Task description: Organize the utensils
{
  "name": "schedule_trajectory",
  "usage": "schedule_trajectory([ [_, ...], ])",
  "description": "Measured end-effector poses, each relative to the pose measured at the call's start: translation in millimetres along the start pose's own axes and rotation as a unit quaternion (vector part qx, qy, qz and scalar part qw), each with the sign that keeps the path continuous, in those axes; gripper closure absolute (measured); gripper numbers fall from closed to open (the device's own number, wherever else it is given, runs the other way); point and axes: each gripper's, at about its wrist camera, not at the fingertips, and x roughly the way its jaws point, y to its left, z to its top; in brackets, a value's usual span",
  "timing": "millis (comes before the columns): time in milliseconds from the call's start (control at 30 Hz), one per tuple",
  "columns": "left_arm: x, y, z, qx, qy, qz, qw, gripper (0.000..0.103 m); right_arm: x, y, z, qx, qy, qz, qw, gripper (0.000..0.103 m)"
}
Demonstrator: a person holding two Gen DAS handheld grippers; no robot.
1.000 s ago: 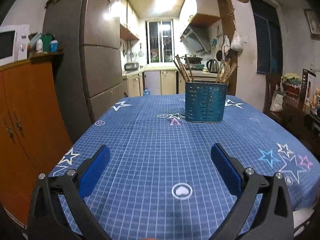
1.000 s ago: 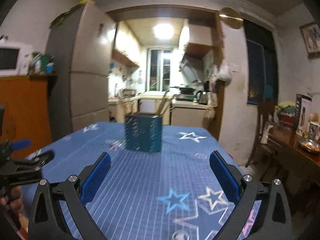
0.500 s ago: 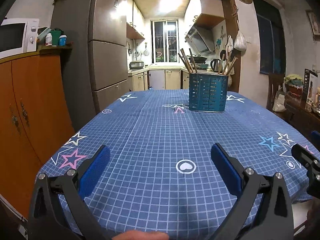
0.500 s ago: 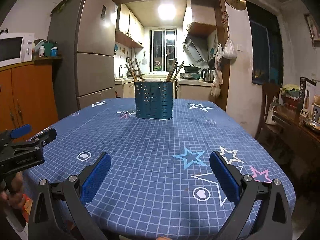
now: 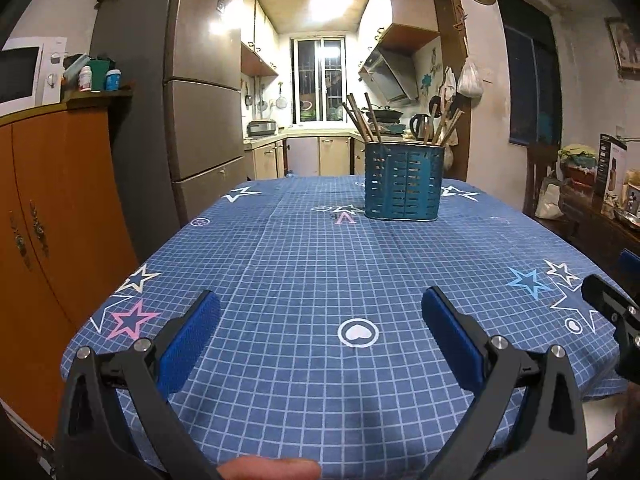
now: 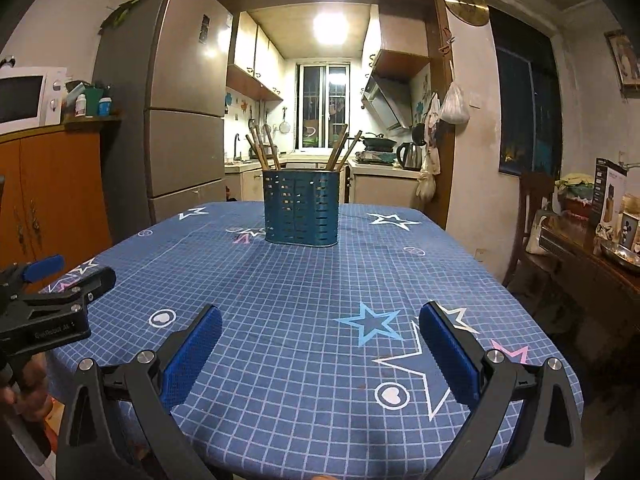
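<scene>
A teal perforated utensil holder (image 5: 403, 181) (image 6: 301, 208) stands upright at the far end of the table, with several wooden chopsticks (image 5: 362, 118) (image 6: 262, 148) leaning out of both its sides. My left gripper (image 5: 320, 320) hovers open over the near edge of the tablecloth, nothing between its blue pads. My right gripper (image 6: 320, 332) is open too and holds nothing. Both are far short of the holder. In the right wrist view the left gripper's body (image 6: 48, 304) shows at the left edge.
The table wears a blue checked cloth with stars (image 5: 320, 264) (image 6: 304, 300). An orange cabinet (image 5: 52, 220) and a grey fridge (image 5: 200, 100) stand to the left. A dark side table with clutter (image 6: 592, 248) and a chair are on the right.
Both grippers have drawn back toward the near table edge and levelled out; the holder now looks farther away. Both stay open.
</scene>
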Motion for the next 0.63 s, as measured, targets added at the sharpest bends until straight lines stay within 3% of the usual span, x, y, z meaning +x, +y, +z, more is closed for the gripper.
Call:
schedule_trajectory([
  [300,0.0,-5.8,-7.1,0.011,-0.015,0.028,0.9995,0.012,-0.6,-3.2,3.3,0.004,-0.004,-0.001,1.0,0.004],
  [633,-3.2,-5.1,0.4,0.011,-0.01,0.007,0.9999,0.012,-0.6,-8.8,7.6,0.015,-0.006,-0.003,1.0,0.004],
])
